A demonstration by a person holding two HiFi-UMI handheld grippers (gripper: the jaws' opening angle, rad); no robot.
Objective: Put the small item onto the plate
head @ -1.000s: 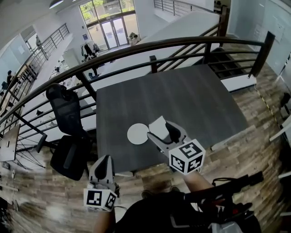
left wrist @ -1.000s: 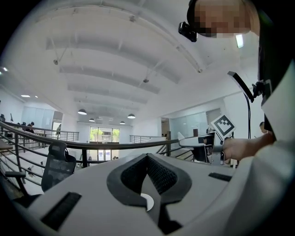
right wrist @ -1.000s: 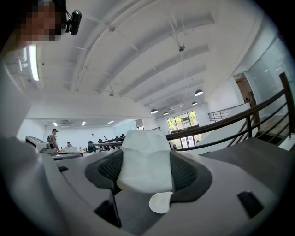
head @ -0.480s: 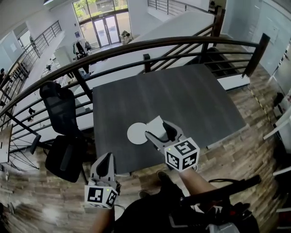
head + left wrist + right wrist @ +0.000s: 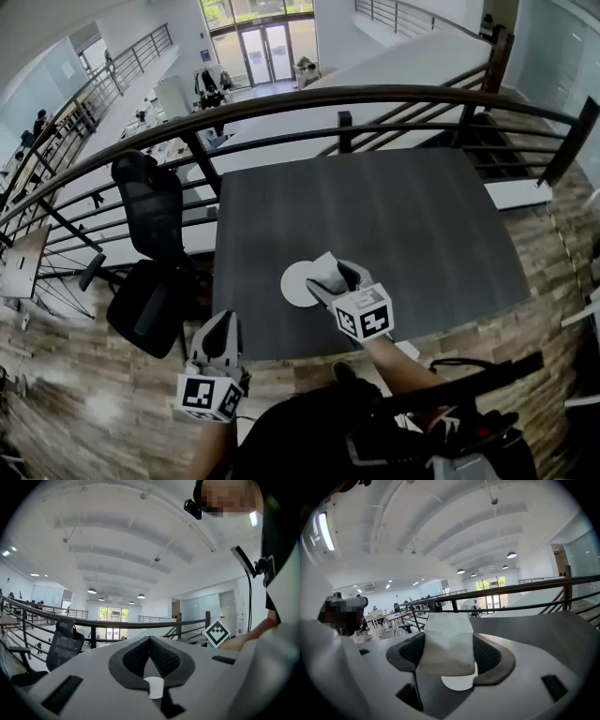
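A round white plate (image 5: 296, 284) lies on the dark grey table (image 5: 403, 216) near its front edge. My right gripper (image 5: 331, 273) is shut on a white soft packet (image 5: 327, 272) and holds it just over the plate's right side. In the right gripper view the packet (image 5: 447, 639) fills the space between the two dark pads (image 5: 487, 653), and the plate (image 5: 457, 683) shows right beneath it. My left gripper (image 5: 218, 339) hangs at the table's front left edge, apart from the plate. Its jaws (image 5: 150, 641) meet at the tips with nothing between them.
A black office chair (image 5: 150, 244) stands left of the table. A dark metal railing (image 5: 375, 94) runs behind the table, with an open hall below. The floor around is wood plank. A person's dark clothing fills the bottom of the head view.
The right gripper has come down and forward with the packet, closer over the plate. The left gripper has shifted slightly along the table's front edge.
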